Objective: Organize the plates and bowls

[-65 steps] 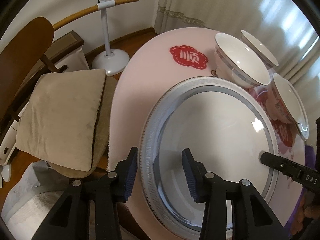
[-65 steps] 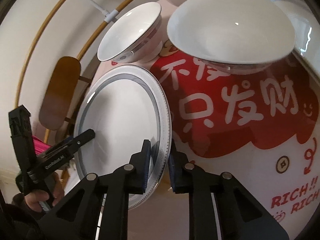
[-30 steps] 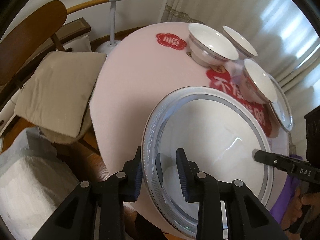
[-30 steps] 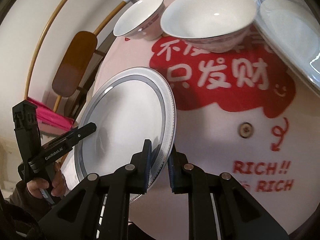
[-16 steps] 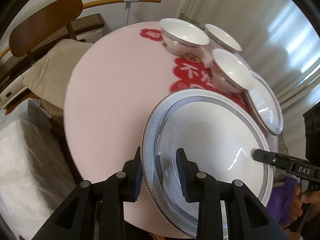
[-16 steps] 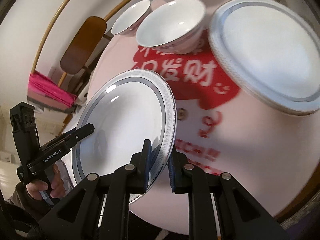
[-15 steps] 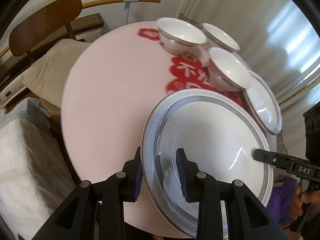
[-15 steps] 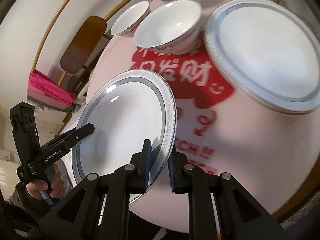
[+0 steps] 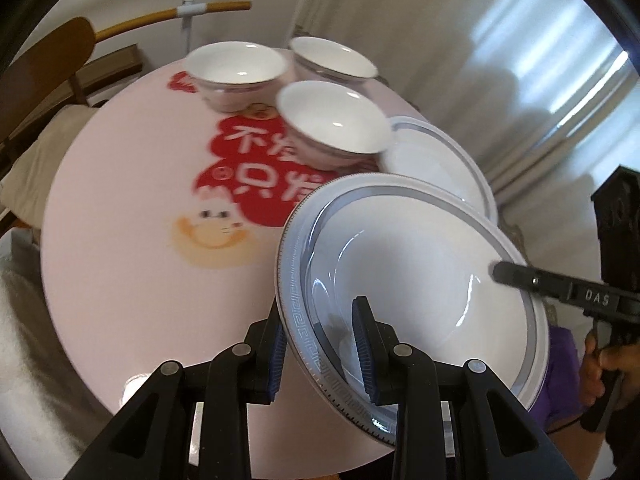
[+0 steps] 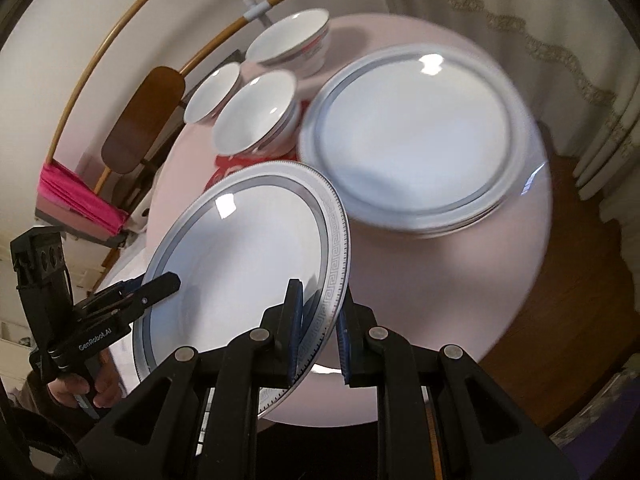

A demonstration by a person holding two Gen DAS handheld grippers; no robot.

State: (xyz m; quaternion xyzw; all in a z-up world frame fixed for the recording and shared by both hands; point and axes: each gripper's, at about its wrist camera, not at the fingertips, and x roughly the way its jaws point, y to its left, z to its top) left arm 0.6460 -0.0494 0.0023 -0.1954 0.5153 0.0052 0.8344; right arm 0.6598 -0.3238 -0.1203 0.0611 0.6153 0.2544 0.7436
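A large white plate [image 9: 416, 268] [image 10: 244, 264] with a grey key-pattern rim hangs above the round pink table [image 9: 132, 272] [image 10: 480, 264]. My left gripper [image 9: 320, 340] is shut on its near left rim. On the opposite rim my right gripper [image 10: 318, 324] is shut too; it also shows as a black finger [image 9: 520, 276] at the plate's right edge. A stack of like plates [image 9: 440, 160] [image 10: 416, 136] lies on the table just beyond the held plate. Three white bowls [image 9: 334, 120] [image 9: 236, 72] [image 9: 332, 60] stand behind, also seen as bowls [image 10: 256, 112] [image 10: 292, 44] [image 10: 212, 98].
A red printed patch and a cartoon cat [image 9: 212, 236] mark the tabletop. A wooden chair [image 9: 44, 64] [image 10: 140, 120] with a beige cushion stands at the table's far side, with a white stand and a curved wooden bar [image 9: 192, 8]. Curtains [image 9: 520, 60] hang at right. A person's hand [image 9: 596, 368] grips the right handle.
Both grippers have carried the plate up and across the table toward the stack of plates, which is now close beyond it. The bowls look nearer. The grips are unchanged.
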